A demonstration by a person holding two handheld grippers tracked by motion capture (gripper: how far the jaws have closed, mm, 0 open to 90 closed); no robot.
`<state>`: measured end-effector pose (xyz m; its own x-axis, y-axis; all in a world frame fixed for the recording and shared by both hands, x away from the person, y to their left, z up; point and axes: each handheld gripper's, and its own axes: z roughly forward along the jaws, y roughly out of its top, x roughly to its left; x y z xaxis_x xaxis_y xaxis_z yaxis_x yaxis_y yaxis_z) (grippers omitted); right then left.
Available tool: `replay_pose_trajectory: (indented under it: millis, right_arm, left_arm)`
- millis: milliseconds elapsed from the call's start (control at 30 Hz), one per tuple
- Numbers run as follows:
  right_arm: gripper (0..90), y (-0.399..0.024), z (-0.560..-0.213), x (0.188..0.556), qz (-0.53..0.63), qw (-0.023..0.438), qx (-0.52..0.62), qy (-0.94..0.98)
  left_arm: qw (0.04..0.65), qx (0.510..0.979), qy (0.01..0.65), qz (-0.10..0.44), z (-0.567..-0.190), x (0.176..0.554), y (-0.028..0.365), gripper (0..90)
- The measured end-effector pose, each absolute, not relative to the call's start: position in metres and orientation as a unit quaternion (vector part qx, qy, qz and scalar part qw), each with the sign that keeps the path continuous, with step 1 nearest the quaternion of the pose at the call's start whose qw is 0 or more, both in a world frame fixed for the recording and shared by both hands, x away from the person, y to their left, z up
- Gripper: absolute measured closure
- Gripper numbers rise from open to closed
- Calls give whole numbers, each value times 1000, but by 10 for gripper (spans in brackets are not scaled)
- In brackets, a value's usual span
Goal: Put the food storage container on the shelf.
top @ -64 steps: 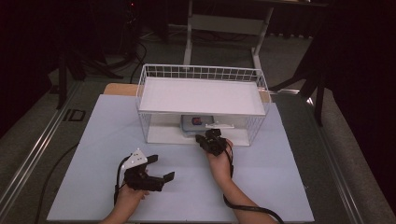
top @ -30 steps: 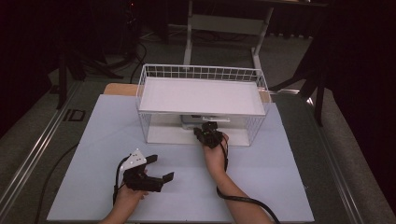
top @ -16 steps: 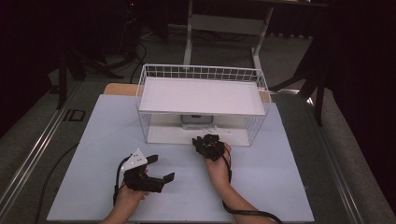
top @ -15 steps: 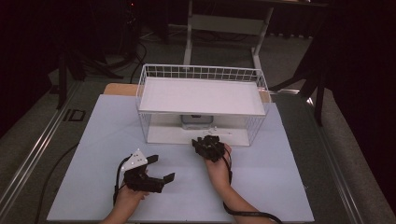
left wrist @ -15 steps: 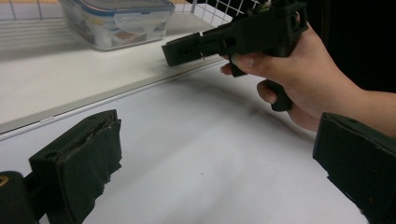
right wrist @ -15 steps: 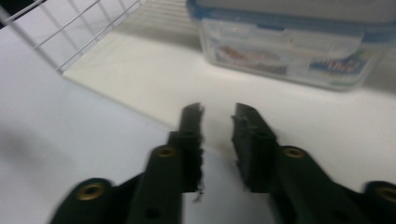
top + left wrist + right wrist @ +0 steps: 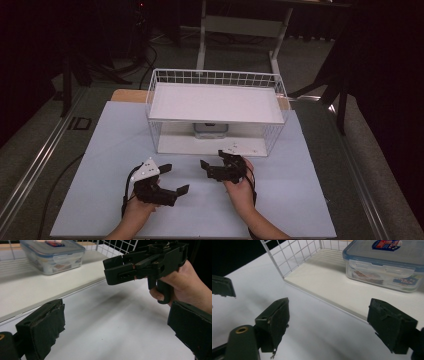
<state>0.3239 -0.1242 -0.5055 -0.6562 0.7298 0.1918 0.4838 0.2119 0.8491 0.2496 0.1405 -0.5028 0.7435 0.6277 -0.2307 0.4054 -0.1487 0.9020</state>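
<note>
A clear lidded container (image 7: 211, 130) with a blue rim and a red label stands on the lower board of a white wire rack (image 7: 215, 77). It is also in the left gripper view (image 7: 52, 255) and the right gripper view (image 7: 384, 262). My right gripper (image 7: 214, 159) hovers over the mat just in front of the rack, pointing at the container. Its jaws (image 7: 332, 315) have just been opening, and nothing is between them. My left gripper (image 7: 175, 178) rests open at the front left, with its jaws (image 7: 115, 325) wide apart and nothing between them. The right gripper (image 7: 116, 270) and its hand appear ahead of it.
The rack's upper white shelf (image 7: 215, 102) overhangs the container, with wire walls on both sides. A pale mat (image 7: 310, 200) covers the table. A white desk frame (image 7: 240, 25) stands on the dark floor behind.
The right gripper has let go of the container, opened, and drawn back from under the shelf towards the person. The container stays on the lower board. The left gripper has not moved.
</note>
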Motion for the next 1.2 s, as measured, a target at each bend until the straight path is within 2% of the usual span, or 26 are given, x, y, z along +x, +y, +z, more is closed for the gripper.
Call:
replay_pose_trajectory:
  millis: [600, 1200]
  right_arm:
    - [173, -160, -492, 293, 491, 137, 358, 782]
    - [167, -209, -473, 258, 518, 134, 349, 769]
  left_arm:
    - [556, 756, 327, 114, -491, 239, 158, 22]
    - [578, 753, 302, 86, -490, 228, 175, 22]
